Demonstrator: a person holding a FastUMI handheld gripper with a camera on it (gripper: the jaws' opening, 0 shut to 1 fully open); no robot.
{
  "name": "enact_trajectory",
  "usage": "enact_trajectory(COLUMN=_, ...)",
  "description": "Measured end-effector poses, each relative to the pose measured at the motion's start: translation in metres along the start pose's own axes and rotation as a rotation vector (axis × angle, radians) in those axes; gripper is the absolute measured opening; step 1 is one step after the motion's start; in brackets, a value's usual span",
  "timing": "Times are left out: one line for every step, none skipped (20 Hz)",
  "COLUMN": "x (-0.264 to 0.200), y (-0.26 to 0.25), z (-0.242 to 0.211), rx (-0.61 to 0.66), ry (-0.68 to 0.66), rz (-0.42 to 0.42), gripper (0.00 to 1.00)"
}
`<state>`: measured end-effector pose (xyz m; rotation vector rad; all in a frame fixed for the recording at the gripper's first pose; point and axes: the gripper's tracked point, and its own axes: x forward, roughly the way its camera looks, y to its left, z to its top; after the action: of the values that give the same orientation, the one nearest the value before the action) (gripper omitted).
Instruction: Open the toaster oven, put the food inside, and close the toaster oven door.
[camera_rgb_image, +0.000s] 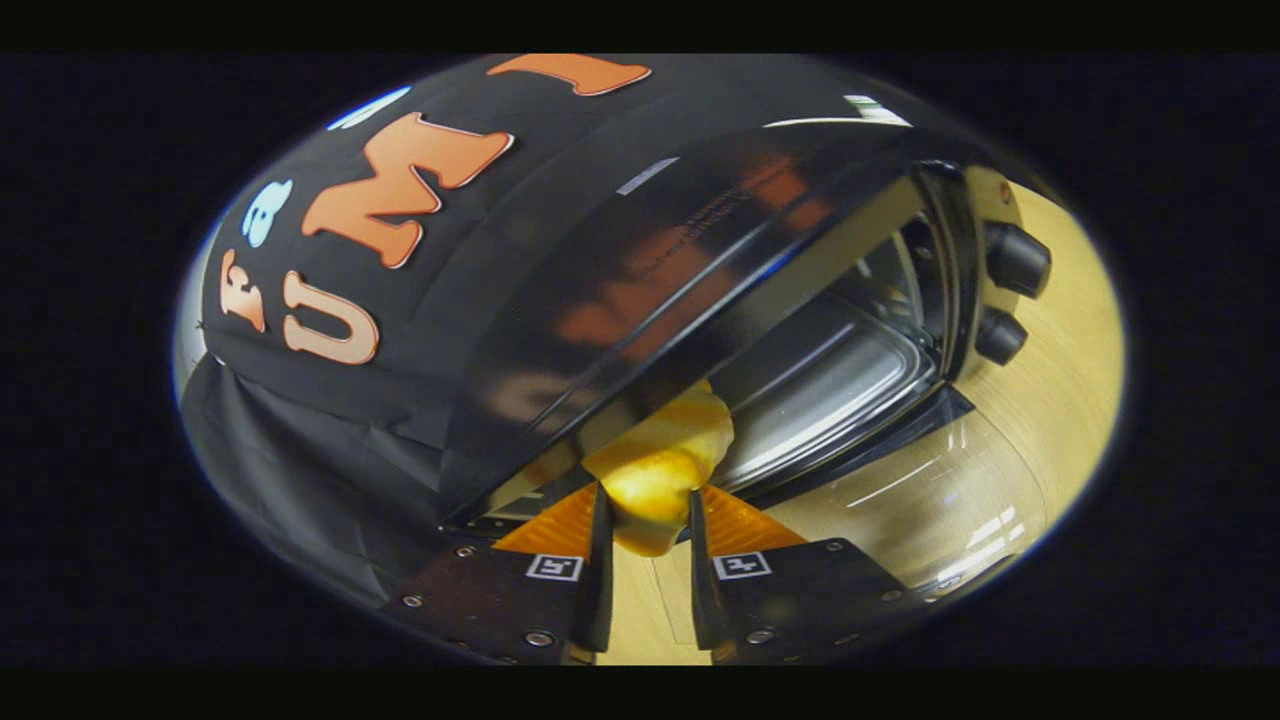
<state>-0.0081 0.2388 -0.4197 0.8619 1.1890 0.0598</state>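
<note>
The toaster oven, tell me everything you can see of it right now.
The toaster oven is glossy black, standing on a pale wooden table. Its glass door lies folded down, open, showing a shiny metal cavity. Two black knobs sit beside the opening. The gripper, shut on yellow food, is just before the opening.

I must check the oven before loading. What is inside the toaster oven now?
Inside the toaster oven a bare metal tray shows. The yellow food, held between the gripper fingers just in front of the opening, and the oven's top cover the left part of the cavity.
</note>
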Motion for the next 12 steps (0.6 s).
enact_trajectory(x=0.002, y=0.001, z=0.001, rx=-0.001, ry=-0.001, rz=0.0, gripper=0.35)
enact_trajectory(x=0.003, y=-0.002, z=0.002, rx=-0.001, ry=-0.007, rz=-0.008, gripper=0.37)
enact_trajectory(x=0.004, y=-0.004, z=0.002, rx=-0.013, ry=-0.018, rz=-0.011, gripper=0.39)
enact_trajectory(x=0.005, y=-0.004, z=0.001, rx=-0.033, ry=-0.029, rz=-0.016, gripper=0.41)
enact_trajectory(x=0.004, y=-0.006, z=-0.001, rx=-0.054, ry=-0.034, rz=-0.023, gripper=0.42)
enact_trajectory(x=0.005, y=-0.009, z=-0.001, rx=-0.072, ry=-0.042, rz=-0.034, gripper=0.47)
enact_trajectory(x=0.004, y=-0.009, z=0.001, rx=-0.084, ry=-0.061, rz=-0.036, gripper=0.55)
enact_trajectory(x=0.002, y=-0.006, z=0.003, rx=-0.078, ry=-0.084, rz=-0.023, gripper=0.57)
enact_trajectory(x=-0.004, y=-0.003, z=0.003, rx=-0.065, ry=-0.097, rz=-0.006, gripper=0.59)
enact_trajectory(x=-0.01, y=-0.002, z=0.004, rx=-0.049, ry=-0.109, rz=0.009, gripper=0.61)
enact_trajectory(x=-0.013, y=-0.003, z=0.002, rx=-0.035, ry=-0.116, rz=0.017, gripper=0.64)
enact_trajectory(x=-0.016, y=-0.003, z=-0.001, rx=-0.025, ry=-0.12, rz=0.026, gripper=0.66)
